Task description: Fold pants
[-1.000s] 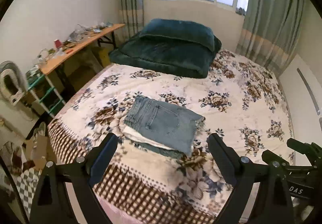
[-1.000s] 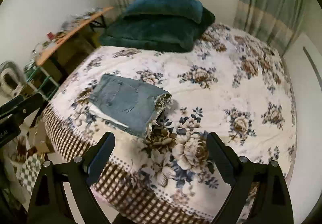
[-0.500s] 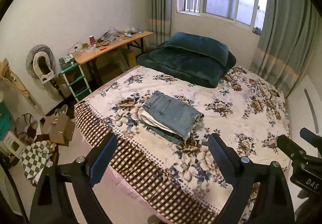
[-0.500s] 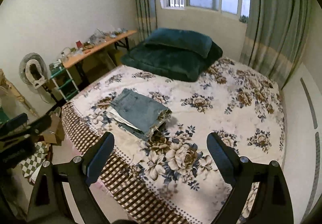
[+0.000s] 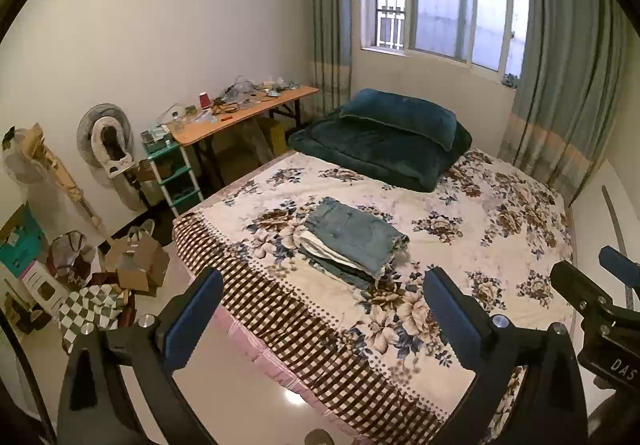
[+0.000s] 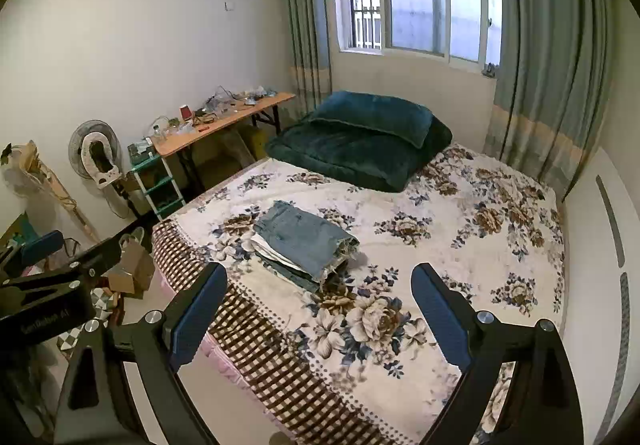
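Observation:
Folded light-blue denim pants [image 5: 352,235] lie on top of a small stack of folded clothes near the front left part of the floral bed [image 5: 500,245]; the stack also shows in the right wrist view [image 6: 304,237]. My left gripper [image 5: 322,315] is open and empty, held well back from the bed, above its foot edge. My right gripper [image 6: 316,309] is open and empty, also far back from the stack. Each gripper shows at the edge of the other's view.
A dark green quilt and pillow [image 5: 384,137] lie at the head of the bed under the window. A cluttered wooden desk [image 5: 244,113], a green shelf [image 5: 172,173], a fan [image 5: 106,137] and boxes [image 5: 136,265] stand along the left wall. A white panel [image 6: 592,245] borders the bed's right side.
Both grippers have pulled far back and up from the bed. The folded stack now looks much smaller and the whole room shows. The pants have not moved.

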Motion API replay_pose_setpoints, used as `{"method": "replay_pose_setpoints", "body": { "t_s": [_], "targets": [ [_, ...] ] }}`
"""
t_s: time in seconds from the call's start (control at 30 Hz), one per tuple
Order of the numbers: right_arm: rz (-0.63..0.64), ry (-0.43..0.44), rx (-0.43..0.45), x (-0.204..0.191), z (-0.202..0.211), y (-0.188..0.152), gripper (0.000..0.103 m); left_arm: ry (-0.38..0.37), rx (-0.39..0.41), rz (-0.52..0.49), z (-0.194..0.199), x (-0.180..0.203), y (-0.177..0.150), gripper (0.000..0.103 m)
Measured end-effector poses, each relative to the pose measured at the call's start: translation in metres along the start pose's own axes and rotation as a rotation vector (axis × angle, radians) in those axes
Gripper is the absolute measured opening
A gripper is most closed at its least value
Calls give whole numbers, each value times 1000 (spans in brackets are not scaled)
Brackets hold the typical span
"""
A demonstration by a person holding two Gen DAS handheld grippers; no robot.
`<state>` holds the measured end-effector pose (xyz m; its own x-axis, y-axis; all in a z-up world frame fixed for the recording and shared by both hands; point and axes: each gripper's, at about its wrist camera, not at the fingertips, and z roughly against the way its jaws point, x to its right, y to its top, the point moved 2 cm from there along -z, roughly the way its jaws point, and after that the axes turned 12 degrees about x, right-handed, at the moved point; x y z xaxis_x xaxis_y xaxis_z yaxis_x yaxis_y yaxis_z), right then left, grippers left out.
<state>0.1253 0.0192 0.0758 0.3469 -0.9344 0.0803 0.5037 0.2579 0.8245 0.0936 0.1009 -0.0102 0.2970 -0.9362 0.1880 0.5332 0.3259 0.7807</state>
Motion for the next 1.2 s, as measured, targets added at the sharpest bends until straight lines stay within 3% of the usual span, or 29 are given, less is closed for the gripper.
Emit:
{"method": "replay_pose_setpoints", "body": {
  "t_s": [0.13,0.4,0.77,1.2],
  "targets": [
    [14,1,2,-9,14,0,99,3,22,7,11,-5,0,103],
    [6,-14,0,-12,3,2,99,37,35,-10,1,-9,1,103],
    [3,-61,-12,-2,-72,23,99,54,-41,-18,-56,-10,5,103],
    [3,-78,-143,11,-163,6,99,88,-113,-41,-111,-6,10,103]
  ]
}}
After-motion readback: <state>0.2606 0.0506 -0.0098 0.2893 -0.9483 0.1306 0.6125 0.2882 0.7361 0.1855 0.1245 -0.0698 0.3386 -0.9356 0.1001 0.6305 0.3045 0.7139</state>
